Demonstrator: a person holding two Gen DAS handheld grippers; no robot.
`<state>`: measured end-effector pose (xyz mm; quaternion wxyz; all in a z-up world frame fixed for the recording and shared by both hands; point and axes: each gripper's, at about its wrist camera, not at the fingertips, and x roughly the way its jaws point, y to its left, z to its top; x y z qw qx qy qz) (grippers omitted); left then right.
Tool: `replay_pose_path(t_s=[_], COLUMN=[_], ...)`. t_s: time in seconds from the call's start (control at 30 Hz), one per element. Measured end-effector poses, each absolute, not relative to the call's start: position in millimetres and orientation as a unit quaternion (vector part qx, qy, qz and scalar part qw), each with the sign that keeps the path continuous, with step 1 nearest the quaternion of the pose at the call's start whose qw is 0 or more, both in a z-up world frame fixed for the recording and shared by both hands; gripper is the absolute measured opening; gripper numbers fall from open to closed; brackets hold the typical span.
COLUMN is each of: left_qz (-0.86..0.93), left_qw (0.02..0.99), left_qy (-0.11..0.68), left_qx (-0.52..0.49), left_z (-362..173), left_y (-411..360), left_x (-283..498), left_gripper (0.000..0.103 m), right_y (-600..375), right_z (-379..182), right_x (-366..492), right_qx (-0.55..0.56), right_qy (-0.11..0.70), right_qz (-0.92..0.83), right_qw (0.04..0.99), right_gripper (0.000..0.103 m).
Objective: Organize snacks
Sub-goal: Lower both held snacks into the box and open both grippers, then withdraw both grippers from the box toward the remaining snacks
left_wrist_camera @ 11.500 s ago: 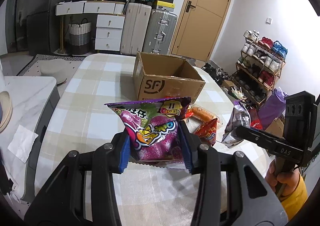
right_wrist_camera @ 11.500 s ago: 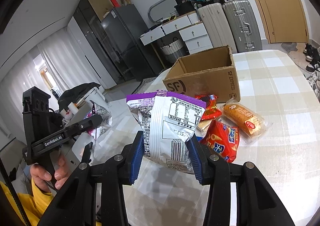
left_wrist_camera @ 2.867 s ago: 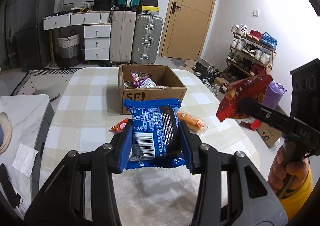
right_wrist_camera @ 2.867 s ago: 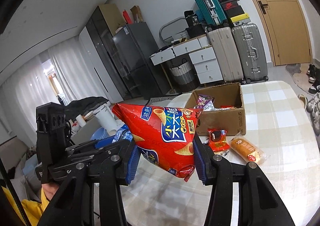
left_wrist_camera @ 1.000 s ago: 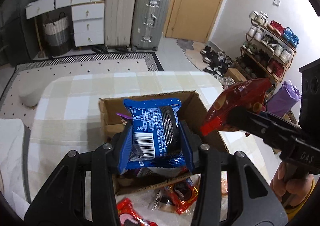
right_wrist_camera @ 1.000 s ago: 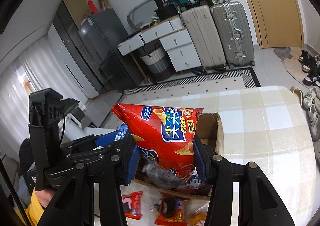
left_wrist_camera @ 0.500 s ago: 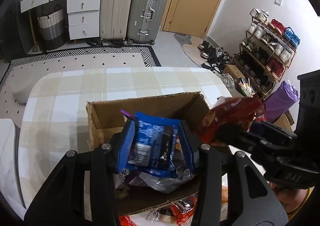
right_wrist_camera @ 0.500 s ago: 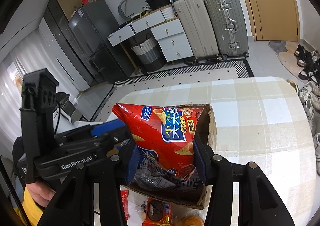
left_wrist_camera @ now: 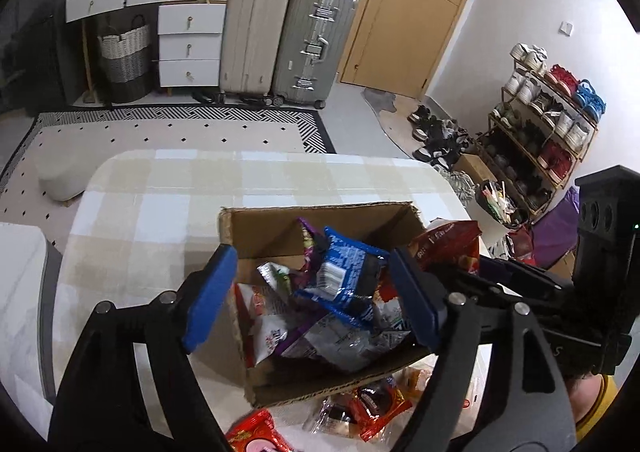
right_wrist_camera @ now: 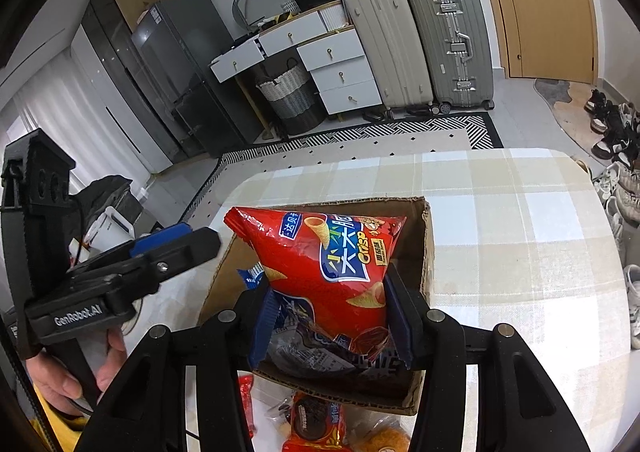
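An open cardboard box (left_wrist_camera: 280, 228) on the checked table holds several snack packs. A blue cookie pack (left_wrist_camera: 344, 280) lies tilted on top of them, free of my left gripper (left_wrist_camera: 312, 300), whose blue pads are opening wide on either side of it above the box. My right gripper (right_wrist_camera: 332, 316) is shut on a red corn-crisp bag (right_wrist_camera: 332, 256) and holds it upright over the right part of the box (right_wrist_camera: 424, 252). In the left wrist view the red bag (left_wrist_camera: 448, 248) shows at the box's right wall.
Loose snack packs (left_wrist_camera: 376, 404) lie on the table in front of the box, among them a red cookie pack (right_wrist_camera: 316, 424). Suitcases (left_wrist_camera: 280, 35), drawers and a door stand beyond the table; a shoe rack (left_wrist_camera: 548, 123) is at the right.
My left gripper has opened and let go of the blue cookie pack, which dropped into the box. The right gripper came down a little with the red bag, closer over the box.
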<state>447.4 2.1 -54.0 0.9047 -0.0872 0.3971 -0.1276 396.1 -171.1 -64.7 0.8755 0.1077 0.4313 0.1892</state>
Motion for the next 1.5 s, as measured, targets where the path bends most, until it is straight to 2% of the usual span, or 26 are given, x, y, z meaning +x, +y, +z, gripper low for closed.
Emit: replay_pose_path(t_s=[0.13,0.33,0.43,0.5,0.83,1.1,1.13,1.2,1.5], left_qz=[-0.121,-0.108,-0.104,-0.1,-0.086,-0.076,-0.075,-0.072,-0.064], left_qw=[0.907,0.906,0.907,0.908,0.913,0.917,0.918,0.921,0.933], left_qy=[0.396,0.404,0.402,0.401,0.396,0.389,0.387,0.381,0.35], left_qx=[-0.082,-0.066,-0.065,-0.065,-0.055,-0.051,-0.051,-0.051,-0.055], left_z=[-57.0,-60.5,-59.3,-57.4,-43.9,-34.0,-32.5,-27.6,-12.1], left_y=[10.9,10.4,13.0,15.4,16.9,16.4,16.7,17.5,27.2], left_x=[434.9,418.1,410.4,404.3,374.2,336.1,331.0,316.0,244.8], left_gripper=[0.078,0.079,0.079,0.079,0.081,0.083,0.084,0.084,0.09], right_y=[-167.7,-163.0,-165.4,-167.9,-177.2,-177.7,-178.9,-181.9,-192.4], right_z=[-71.9,-80.0,-74.1,-66.9,-30.4,6.6,10.9,18.7,43.6], right_x=[395.6,394.8,392.4,389.1,359.7,308.2,299.9,283.5,195.4], right_qx=[0.095,0.084,0.087,0.088,0.105,0.075,0.073,0.068,0.05], right_qy=[0.442,0.457,0.446,0.433,0.391,0.342,0.335,0.322,0.248], right_qz=[0.179,0.174,0.169,0.169,0.186,0.205,0.208,0.213,0.211], right_qw=[0.874,0.868,0.875,0.881,0.895,0.914,0.916,0.92,0.944], right_gripper=[0.049,0.054,0.061,0.069,0.07,0.07,0.072,0.086,0.101])
